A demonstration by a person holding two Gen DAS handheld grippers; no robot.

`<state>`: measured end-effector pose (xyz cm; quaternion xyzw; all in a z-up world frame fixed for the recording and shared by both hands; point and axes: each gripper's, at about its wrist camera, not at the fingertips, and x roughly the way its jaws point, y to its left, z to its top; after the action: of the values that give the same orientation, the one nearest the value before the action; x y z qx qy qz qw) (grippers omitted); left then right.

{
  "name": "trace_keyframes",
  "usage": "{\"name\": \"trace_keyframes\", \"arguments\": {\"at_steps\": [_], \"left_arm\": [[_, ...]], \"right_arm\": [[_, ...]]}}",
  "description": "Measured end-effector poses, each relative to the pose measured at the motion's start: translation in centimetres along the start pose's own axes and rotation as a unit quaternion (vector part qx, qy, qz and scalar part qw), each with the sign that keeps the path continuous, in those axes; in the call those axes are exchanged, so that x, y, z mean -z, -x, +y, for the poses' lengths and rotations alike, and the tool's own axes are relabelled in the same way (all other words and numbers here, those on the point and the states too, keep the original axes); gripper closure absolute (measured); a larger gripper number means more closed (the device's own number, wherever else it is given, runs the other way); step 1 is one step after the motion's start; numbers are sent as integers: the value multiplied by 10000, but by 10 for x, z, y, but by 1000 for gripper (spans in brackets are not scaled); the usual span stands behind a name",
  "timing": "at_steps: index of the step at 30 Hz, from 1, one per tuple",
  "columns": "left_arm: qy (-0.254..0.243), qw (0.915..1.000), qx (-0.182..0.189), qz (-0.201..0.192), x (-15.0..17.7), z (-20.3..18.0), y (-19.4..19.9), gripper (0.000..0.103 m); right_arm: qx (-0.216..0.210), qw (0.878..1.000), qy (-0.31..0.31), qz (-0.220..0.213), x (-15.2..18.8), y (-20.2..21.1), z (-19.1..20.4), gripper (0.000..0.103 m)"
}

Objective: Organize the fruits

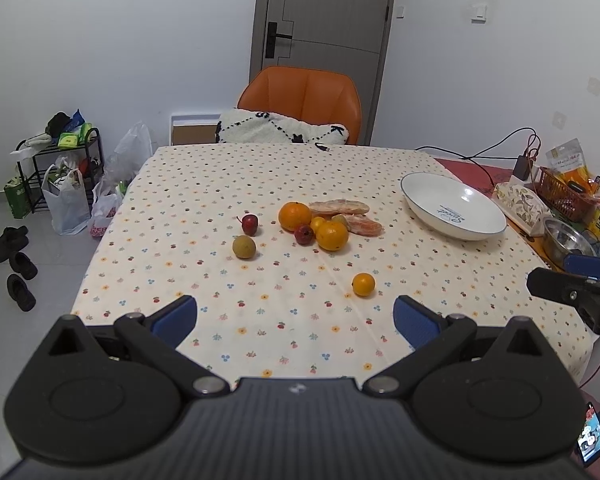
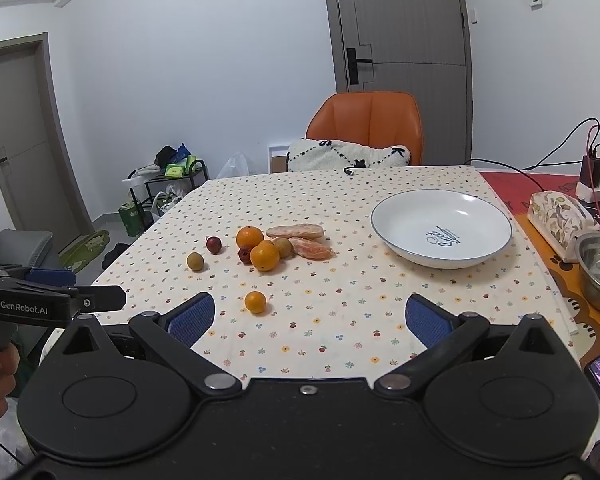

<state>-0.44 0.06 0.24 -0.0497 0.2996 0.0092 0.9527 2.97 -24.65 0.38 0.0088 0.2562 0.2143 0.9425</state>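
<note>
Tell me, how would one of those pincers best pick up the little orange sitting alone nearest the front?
Grip the lone small orange across its widest middle, coming down from above with the fingers on its left and right. It is round and sits apart from the pile, so there is room on both sides. The left hand-held gripper, already open, looks well placed.

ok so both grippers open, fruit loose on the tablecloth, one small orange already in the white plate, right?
Not quite. The white plate holds nothing in the right wrist view; the lone small orange sits on the tablecloth nearest the grippers. The rest stands: left gripper and right gripper are open.
</note>
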Motion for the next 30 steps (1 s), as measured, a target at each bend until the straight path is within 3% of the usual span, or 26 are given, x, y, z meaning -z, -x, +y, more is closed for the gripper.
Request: {"name": "trace_keyframes", "arguments": {"at_steps": [14, 30], "left_arm": [[-77, 10000, -24, -42, 2, -2, -3, 0], [42, 9998, -160, -75, 1, 20, -49, 0]], "right_arm": [[-81, 10000, 42, -22, 0, -2, 3, 0], [-398, 9992, 36, 66, 2, -47, 6, 0]]}}
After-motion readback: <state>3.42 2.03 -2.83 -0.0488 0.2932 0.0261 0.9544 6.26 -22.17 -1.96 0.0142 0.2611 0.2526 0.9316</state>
